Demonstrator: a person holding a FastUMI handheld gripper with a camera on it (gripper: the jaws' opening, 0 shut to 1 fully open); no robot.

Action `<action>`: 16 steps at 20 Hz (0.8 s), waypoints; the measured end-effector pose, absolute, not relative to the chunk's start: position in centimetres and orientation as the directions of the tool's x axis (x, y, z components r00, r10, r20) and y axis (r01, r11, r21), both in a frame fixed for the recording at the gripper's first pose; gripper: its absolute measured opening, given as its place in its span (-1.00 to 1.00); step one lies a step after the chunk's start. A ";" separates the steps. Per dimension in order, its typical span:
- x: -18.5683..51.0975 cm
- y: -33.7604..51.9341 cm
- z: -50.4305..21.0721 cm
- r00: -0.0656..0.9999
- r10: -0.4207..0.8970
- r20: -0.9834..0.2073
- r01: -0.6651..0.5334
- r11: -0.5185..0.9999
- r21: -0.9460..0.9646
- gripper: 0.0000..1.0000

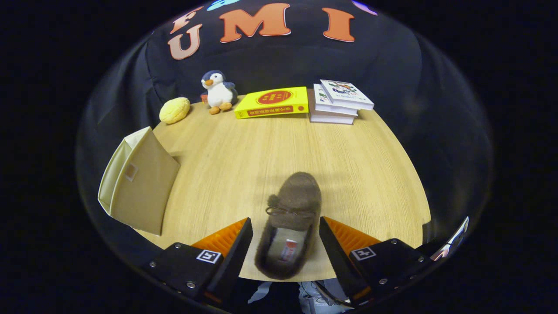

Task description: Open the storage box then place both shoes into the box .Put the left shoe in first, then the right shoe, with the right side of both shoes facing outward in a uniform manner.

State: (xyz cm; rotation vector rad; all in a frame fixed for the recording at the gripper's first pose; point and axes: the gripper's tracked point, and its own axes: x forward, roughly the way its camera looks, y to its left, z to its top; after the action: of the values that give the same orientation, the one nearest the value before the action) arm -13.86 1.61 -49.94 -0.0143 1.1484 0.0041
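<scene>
Holding my gripper (285,237) low over the near edge of the worktop (244,157), I have its two fingers spread wide apart, one on each side of a brown fuzzy shoe (291,222). The shoe lies between the fingers with a gap on both sides, so neither finger presses on it. It is a soft moccasin-style slipper with a small bow across the top. Its heel sits at the near edge of the worktop, and its toe points away from me toward the far edge. The opening faces up, and a small label shows on the pale insole; I cannot make out what the label says.

To the left, at the left edge of the worktop and well apart from the shoe, stands the storage box (138,187). It is a cream fabric box, tilted in this view, with a small tab on the side that faces me. I cannot tell whether it is open.

Bare light wood grain runs across the middle of the worktop.

Along the far edge, from left to right, sit a round yellow bun-shaped toy (175,110), a plush penguin (219,92) standing upright, a yellow book (272,102) lying flat, and a stack of white books (340,102) just beside it. The black cloth wall (270,61) of the booth rises behind them.
</scene>
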 end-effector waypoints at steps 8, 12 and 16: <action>-14.7 -1.9 -55.5 0.379 0.002 -0.926 -0.059 0.998 -0.022 0.32; -13.7 -1.2 -57.2 0.389 0.049 -0.920 -0.036 0.999 0.038 -0.19; -12.9 -1.6 -57.9 0.390 0.008 -0.921 -0.018 1.000 0.002 -0.68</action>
State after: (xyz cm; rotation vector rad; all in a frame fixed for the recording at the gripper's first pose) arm -12.95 -1.64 -57.85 -0.0089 1.1703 0.0165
